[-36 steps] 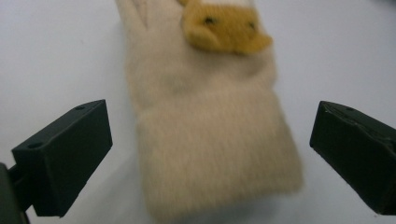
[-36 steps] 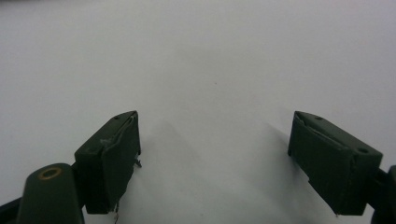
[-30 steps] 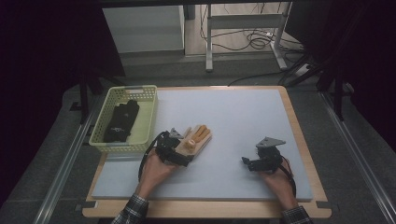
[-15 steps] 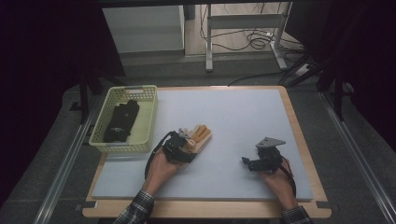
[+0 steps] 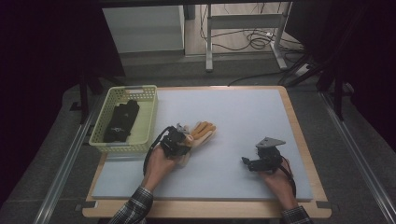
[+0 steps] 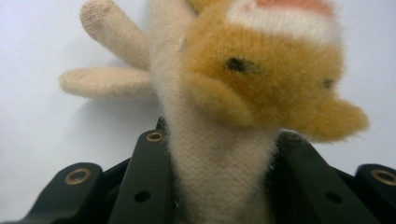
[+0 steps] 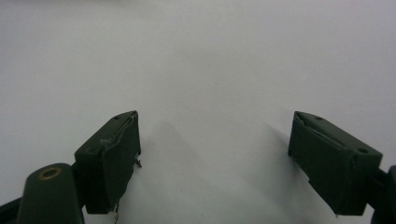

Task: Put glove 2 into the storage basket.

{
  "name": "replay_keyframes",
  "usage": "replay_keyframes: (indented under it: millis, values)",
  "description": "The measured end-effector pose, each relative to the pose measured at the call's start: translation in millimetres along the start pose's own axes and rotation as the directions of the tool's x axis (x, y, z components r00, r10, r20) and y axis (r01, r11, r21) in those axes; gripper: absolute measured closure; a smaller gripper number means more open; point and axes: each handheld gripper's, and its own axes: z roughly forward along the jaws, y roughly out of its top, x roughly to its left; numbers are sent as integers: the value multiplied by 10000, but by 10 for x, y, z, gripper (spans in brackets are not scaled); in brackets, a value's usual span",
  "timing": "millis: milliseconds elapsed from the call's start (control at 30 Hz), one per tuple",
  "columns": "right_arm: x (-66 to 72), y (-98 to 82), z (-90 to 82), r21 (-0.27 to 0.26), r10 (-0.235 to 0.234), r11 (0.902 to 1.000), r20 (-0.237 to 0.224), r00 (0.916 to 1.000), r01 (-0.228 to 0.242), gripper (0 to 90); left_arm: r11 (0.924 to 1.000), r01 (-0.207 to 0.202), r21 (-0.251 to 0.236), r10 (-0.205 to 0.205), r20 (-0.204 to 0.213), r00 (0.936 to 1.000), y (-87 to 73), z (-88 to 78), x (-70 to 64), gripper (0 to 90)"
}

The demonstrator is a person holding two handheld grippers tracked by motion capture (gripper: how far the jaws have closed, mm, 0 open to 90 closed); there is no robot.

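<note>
— Since the earlier frames the left gripper (image 5: 174, 141) has slid a little to the right across the bench (image 5: 243, 116), and the glove (image 5: 200, 133) has gone with it; the right gripper (image 5: 261, 161) has kept its place near the front right.

— And from the high view, where does the glove lie now?

— On the pale bench just right of the green basket (image 5: 148, 100), apart from it, its fingers pointing up and right. The left gripper sits over its cuff end. A dark bundle (image 5: 121, 121) lies inside the basket; I cannot tell what it is.

— Does the left gripper view settle the grip?

— Yes. The cream cuff of the glove (image 6: 219, 172) runs down between the two black jaws, which are clenched on it from both sides. The orange, furry part fans out beyond, and two pale fingers stick out to the left, resting on the bench.

— And the right gripper view?

— Its jaws stand wide apart, released, with bare bench (image 7: 210, 70) between them.

— So which step is this?

— My reading: the glove is grasped and being dragged or lifted, probably bound for the basket. Next it wants lifting clear of the bench, carrying left over the rim, and releasing inside. The limp fingers could snag the rim.
</note>
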Motion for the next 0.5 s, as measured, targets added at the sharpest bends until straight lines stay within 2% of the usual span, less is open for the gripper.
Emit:
replay_keyframes:
  millis: [133,267,500]
  values:
    - [-1,0,0,-1,-6,10000,1,10000,6,166,9999,-54,-93,53,-165,9999,86,-85,15,712]
    - [1,0,-1,1,-4,10000,0,10000,4,165,9997,72,-219,-79,-342,9994,186,-190,53,711]
    - [0,0,-1,-7,-24,10000,6,10000,24,165,9991,303,-310,-327,-791,9963,339,-388,194,706]
